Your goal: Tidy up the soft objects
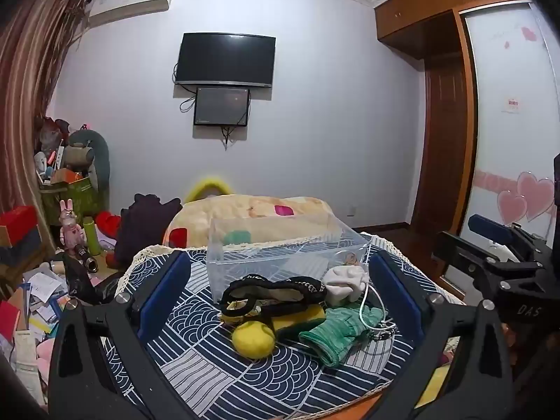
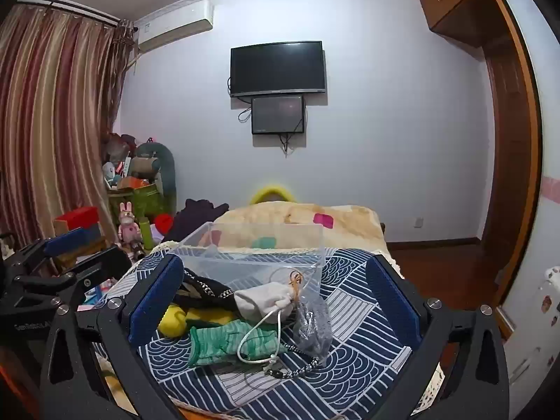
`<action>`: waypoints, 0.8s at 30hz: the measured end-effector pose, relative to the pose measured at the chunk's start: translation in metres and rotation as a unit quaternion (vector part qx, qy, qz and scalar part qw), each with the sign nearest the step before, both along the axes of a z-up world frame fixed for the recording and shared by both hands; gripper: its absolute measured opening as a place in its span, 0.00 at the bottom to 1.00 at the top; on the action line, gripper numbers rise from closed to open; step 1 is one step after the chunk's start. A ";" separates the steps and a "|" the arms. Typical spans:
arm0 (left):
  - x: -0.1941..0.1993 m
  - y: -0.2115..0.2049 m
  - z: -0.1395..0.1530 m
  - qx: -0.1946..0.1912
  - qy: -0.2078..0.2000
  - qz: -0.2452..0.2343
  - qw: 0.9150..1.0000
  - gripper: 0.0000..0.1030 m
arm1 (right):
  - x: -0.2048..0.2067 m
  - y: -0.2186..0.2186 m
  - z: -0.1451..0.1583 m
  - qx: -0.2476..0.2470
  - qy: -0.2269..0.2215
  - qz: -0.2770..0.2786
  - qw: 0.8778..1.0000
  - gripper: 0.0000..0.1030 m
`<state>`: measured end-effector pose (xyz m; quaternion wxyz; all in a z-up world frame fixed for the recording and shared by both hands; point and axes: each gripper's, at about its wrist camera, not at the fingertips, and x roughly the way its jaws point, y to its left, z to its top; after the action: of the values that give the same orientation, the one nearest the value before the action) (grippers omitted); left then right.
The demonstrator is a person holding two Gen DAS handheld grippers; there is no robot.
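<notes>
A heap of soft things lies on the blue patterned cloth [image 1: 217, 371]: a yellow ball [image 1: 253, 339], a green glove [image 1: 332, 336], a black band [image 1: 273, 292], a white sock [image 1: 344, 283] and a white cord [image 2: 262, 332]. A clear plastic box [image 1: 276, 248] stands just behind the heap. My left gripper [image 1: 280, 290] is open and empty, its fingers on either side of the heap. My right gripper [image 2: 276, 297] is open and empty too, framing the same heap and box [image 2: 252, 252]. The glove [image 2: 227, 343] and sock [image 2: 266, 297] show in the right wrist view.
A clear plastic bag [image 2: 313, 325] and a braided lanyard [image 2: 297, 371] lie beside the glove. A cream blanket [image 1: 252, 217] lies behind the box. Cluttered floor and boxes [image 1: 38, 294] are at the left. A wardrobe [image 1: 448, 122] and wood floor [image 2: 444, 273] are at the right.
</notes>
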<state>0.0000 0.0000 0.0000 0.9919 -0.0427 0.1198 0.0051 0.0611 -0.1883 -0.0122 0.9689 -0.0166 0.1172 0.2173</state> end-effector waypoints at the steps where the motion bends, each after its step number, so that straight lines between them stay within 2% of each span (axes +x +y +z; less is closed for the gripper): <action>1: 0.000 0.000 0.000 0.003 0.000 -0.001 1.000 1.00 | 0.000 0.000 0.000 0.000 0.001 0.000 1.000 1.00; 24: -0.002 0.002 0.002 -0.003 -0.005 -0.011 1.000 1.00 | -0.005 0.002 0.001 0.002 -0.005 0.003 1.000 1.00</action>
<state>-0.0022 0.0025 0.0020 0.9923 -0.0446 0.1158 -0.0066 0.0564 -0.1860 -0.0115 0.9688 -0.0159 0.1123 0.2204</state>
